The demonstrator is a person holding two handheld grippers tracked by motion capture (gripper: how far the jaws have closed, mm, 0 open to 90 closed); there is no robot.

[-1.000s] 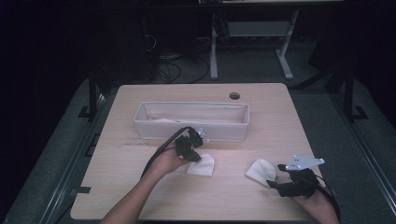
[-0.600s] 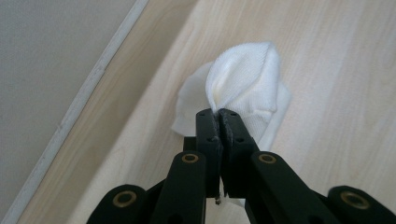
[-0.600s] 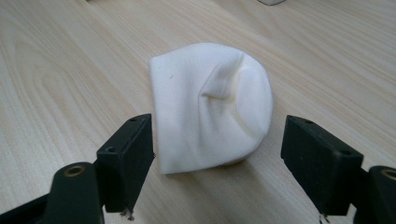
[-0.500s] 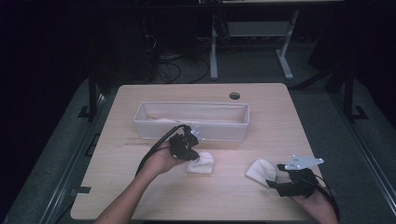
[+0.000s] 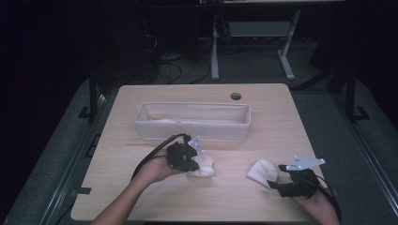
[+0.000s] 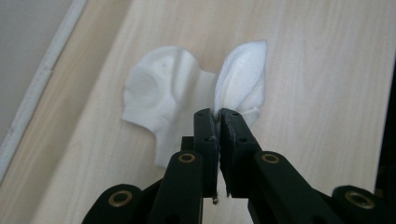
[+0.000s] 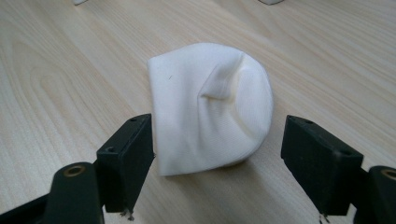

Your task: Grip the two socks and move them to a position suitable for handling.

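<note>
Two white cloths lying in front of the bin (image 5: 192, 122), left gripper (image 6: 218, 113) pinching the left cloth (image 6: 240, 79) edge, right gripper (image 7: 217, 154) standing apart around the right cloth (image 7: 210, 107), bare tabletop (image 5: 225, 197) stretching nearer the person.

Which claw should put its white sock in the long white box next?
Probably the left claw: it is already pinched shut on its white sock, close to the box. The right claw is open, its sock flat on the table.
</note>
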